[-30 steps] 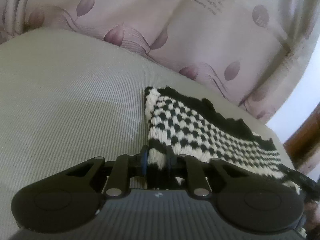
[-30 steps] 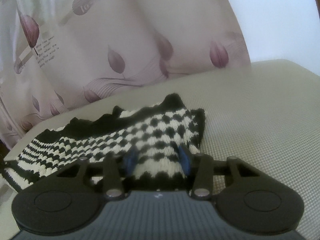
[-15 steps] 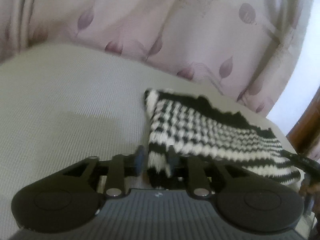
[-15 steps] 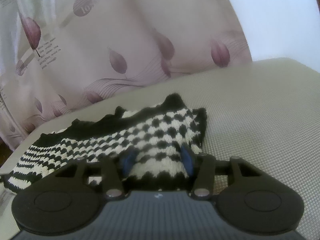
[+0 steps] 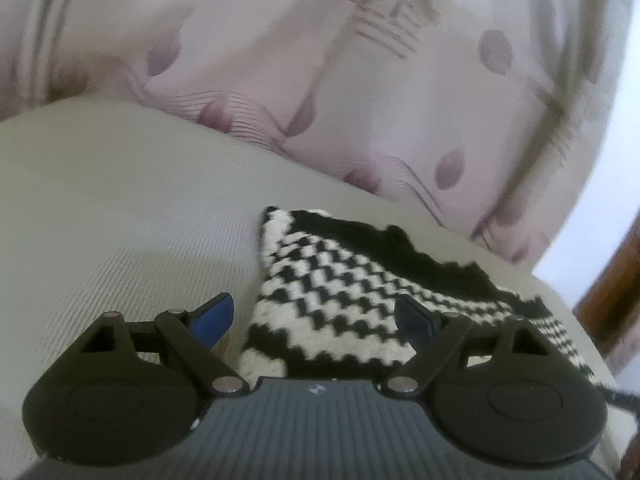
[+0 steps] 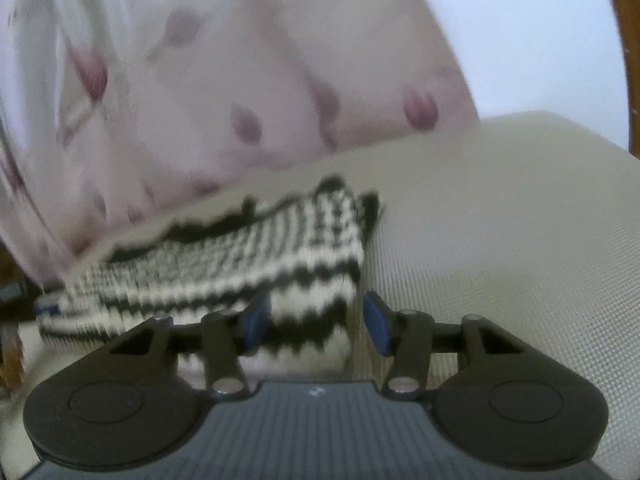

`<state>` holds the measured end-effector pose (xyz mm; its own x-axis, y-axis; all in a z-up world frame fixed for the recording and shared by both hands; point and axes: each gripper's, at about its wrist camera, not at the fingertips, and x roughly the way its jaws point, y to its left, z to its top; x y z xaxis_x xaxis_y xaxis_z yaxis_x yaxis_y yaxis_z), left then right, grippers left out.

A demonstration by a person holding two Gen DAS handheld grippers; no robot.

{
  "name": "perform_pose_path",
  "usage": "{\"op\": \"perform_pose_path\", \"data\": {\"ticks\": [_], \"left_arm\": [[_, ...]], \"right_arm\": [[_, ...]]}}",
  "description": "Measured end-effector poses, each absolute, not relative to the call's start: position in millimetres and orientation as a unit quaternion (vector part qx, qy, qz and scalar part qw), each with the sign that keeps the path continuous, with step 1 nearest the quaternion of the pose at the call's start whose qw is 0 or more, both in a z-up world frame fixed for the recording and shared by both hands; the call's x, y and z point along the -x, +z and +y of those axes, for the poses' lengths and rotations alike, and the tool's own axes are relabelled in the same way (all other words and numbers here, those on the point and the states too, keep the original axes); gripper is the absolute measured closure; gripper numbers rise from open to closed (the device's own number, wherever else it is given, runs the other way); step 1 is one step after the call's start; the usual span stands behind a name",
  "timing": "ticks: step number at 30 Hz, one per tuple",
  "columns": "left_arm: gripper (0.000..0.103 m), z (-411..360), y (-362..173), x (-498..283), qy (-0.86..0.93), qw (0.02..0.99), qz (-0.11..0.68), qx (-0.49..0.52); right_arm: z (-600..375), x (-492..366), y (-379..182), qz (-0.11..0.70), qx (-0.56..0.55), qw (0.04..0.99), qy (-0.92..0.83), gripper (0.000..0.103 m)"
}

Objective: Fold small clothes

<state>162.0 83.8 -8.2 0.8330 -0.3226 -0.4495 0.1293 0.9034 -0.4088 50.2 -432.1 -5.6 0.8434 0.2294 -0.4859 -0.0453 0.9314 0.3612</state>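
A black-and-white checked knit garment lies folded on a beige cushion. My left gripper is low over its near left corner. Its jaws are opening wide, and the blue pads stand clear on either side of the knit. In the right wrist view the same knit shows blurred. My right gripper is at its near right corner with its jaws closing. The left pad overlaps the knit, while bare cushion shows between the knit's edge and the right pad.
A pale curtain with purple leaf prints hangs just behind the cushion's far edge and also fills the back of the right wrist view. Brown wood stands at the right. Bare cushion stretches left of the knit and to its right.
My left gripper, shut on the knit's corner before, has opened wide and let it go. The right gripper has shifted right, so the knit's edge now sits inside its gap.
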Motion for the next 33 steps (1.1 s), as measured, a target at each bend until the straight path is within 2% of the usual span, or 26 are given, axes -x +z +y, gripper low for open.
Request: {"op": "perform_pose_path", "data": {"ticks": [1,4,11,14,17,22,27,33], "left_arm": [[0.019,85,-13,-163,-0.112,0.939,0.268,0.186],[0.024,90,-16,-161,-0.101,0.938,0.270,0.194],[0.022,78,-17,-158,-0.112,0.945,0.271,0.147],[0.021,76,-17,-156,-0.111,0.947,0.265,0.142],[0.017,78,-17,-156,-0.108,0.946,0.266,0.150],[0.012,81,-18,-157,-0.105,0.943,0.271,0.162],[0.004,79,-17,-157,-0.092,0.944,0.275,0.155],[0.004,80,-18,-157,-0.084,0.945,0.276,0.155]], "right_arm": [[-430,-50,-8,0.276,-0.168,0.943,0.080,0.090],[-427,-43,-9,0.281,-0.170,0.942,0.074,0.094],[-450,-25,-17,0.310,-0.219,0.921,0.091,0.094],[-452,-33,-11,0.319,-0.225,0.916,0.097,0.090],[-449,-32,4,0.289,-0.213,0.929,0.085,0.089],[-426,-40,46,0.191,-0.153,0.967,0.066,0.088],[-375,-115,58,0.214,-0.036,0.974,0.068,0.088],[-362,-195,10,0.308,0.011,0.951,-0.004,0.089]]}}
